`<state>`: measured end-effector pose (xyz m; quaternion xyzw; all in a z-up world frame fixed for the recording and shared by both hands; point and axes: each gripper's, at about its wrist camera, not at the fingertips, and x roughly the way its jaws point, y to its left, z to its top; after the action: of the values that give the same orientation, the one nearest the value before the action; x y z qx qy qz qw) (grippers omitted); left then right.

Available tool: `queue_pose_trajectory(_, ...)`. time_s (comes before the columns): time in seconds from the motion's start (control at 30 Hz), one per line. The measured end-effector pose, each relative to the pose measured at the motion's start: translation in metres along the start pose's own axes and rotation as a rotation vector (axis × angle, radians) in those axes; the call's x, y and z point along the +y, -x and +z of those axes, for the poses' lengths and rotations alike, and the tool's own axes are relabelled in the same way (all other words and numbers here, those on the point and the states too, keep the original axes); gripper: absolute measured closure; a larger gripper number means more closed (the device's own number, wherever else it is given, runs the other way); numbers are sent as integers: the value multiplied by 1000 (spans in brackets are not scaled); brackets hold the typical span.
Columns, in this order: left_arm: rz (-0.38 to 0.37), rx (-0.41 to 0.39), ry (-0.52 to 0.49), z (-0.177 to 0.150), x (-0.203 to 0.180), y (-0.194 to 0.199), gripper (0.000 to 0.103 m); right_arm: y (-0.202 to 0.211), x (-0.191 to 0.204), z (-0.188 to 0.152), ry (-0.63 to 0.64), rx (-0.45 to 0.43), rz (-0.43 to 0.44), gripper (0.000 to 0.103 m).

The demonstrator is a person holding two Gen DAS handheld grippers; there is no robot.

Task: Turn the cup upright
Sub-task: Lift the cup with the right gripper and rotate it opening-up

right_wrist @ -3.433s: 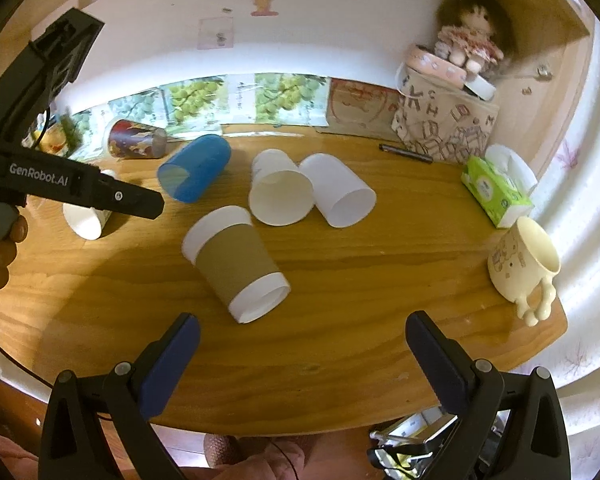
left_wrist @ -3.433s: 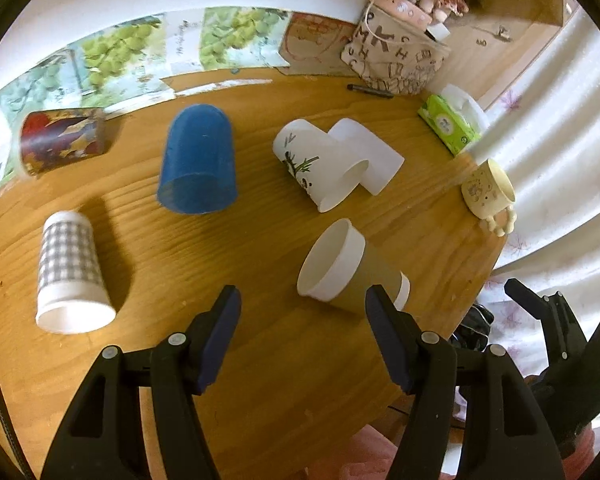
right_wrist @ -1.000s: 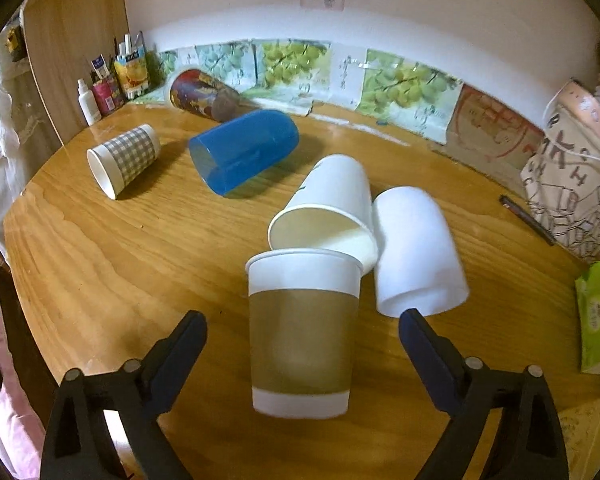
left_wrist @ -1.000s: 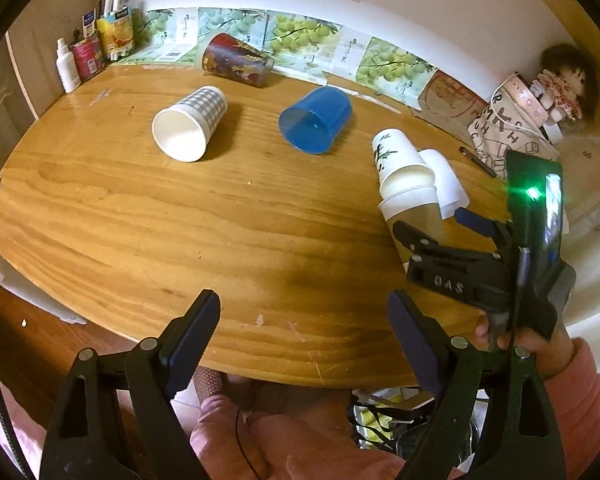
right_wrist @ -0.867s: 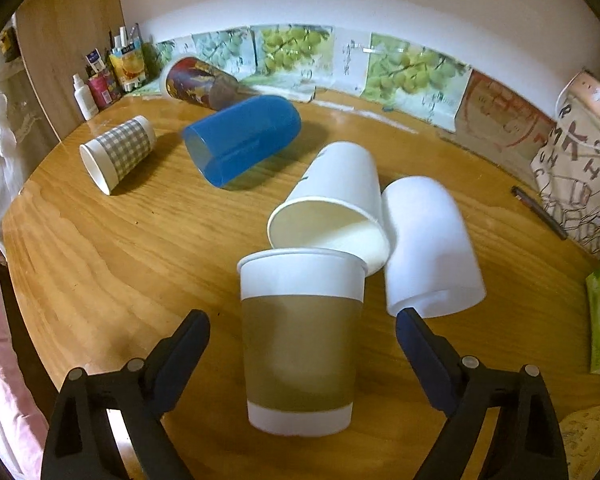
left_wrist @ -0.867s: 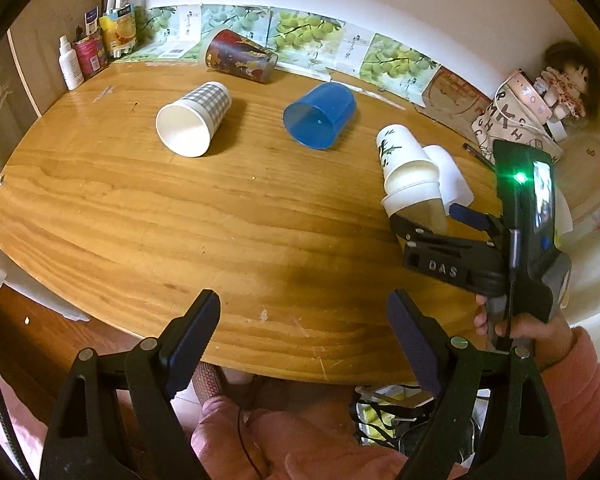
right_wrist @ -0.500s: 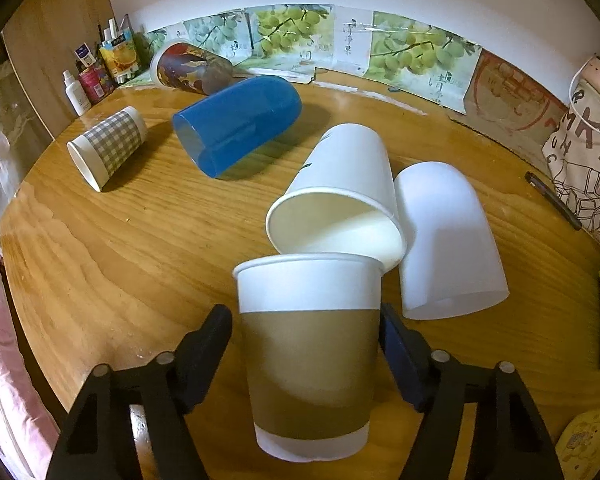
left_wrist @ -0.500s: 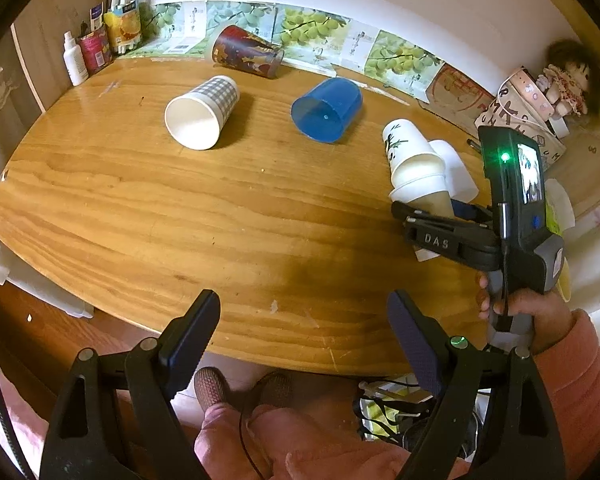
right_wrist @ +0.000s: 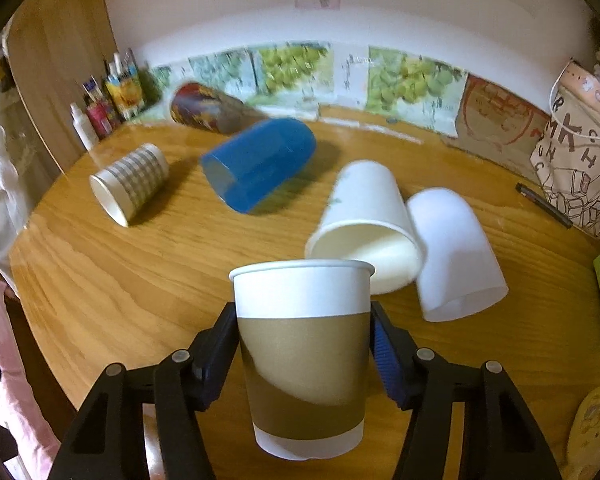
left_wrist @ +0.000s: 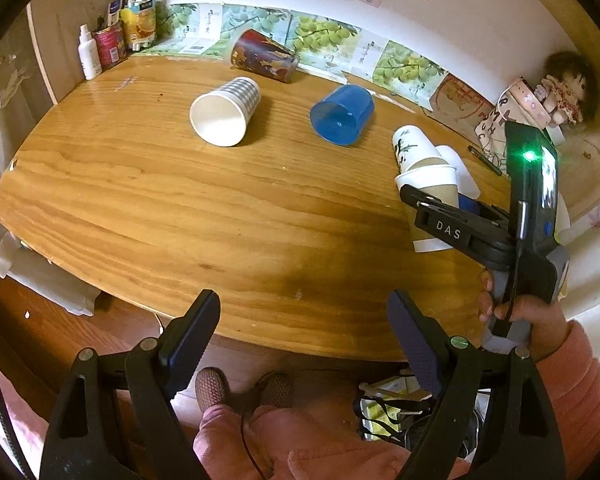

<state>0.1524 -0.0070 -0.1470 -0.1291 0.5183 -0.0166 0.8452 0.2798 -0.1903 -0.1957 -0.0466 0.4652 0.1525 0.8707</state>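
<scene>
A brown-sleeved white paper cup (right_wrist: pixel 304 356) stands upright between the fingers of my right gripper (right_wrist: pixel 304 352), which is shut on its sleeve; its base looks slightly above the table (right_wrist: pixel 140 280). In the left wrist view the same cup (left_wrist: pixel 432 196) sits at the table's right side, held by the right gripper (left_wrist: pixel 440 216). My left gripper (left_wrist: pixel 304 336) is open and empty, beyond the table's near edge.
Several cups lie on their sides: a checked one (left_wrist: pixel 224 116), a blue one (left_wrist: pixel 342 120), a dark red one (left_wrist: pixel 264 60), a white printed one (right_wrist: pixel 366 220) and a plain white one (right_wrist: pixel 456 256). Bottles (left_wrist: pixel 112 44) stand back left; a bag (right_wrist: pixel 580 168) and doll (left_wrist: pixel 560 88) at right.
My right gripper has closed on the brown-sleeved cup and holds it upright, after approaching it open. My left gripper drew back from the table and stays open.
</scene>
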Motion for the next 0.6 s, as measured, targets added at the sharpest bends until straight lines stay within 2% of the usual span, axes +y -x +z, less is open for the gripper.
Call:
queue_pose_trajectory(0.3, -22, -16, -17, -3, 30, 18, 15, 30, 52, -18, -19, -179, 5, 40)
queue_pose_trajectory(0.6, -19, 22, -97, -9, 59, 26, 15, 39, 85, -40, -63, -305, -75, 40)
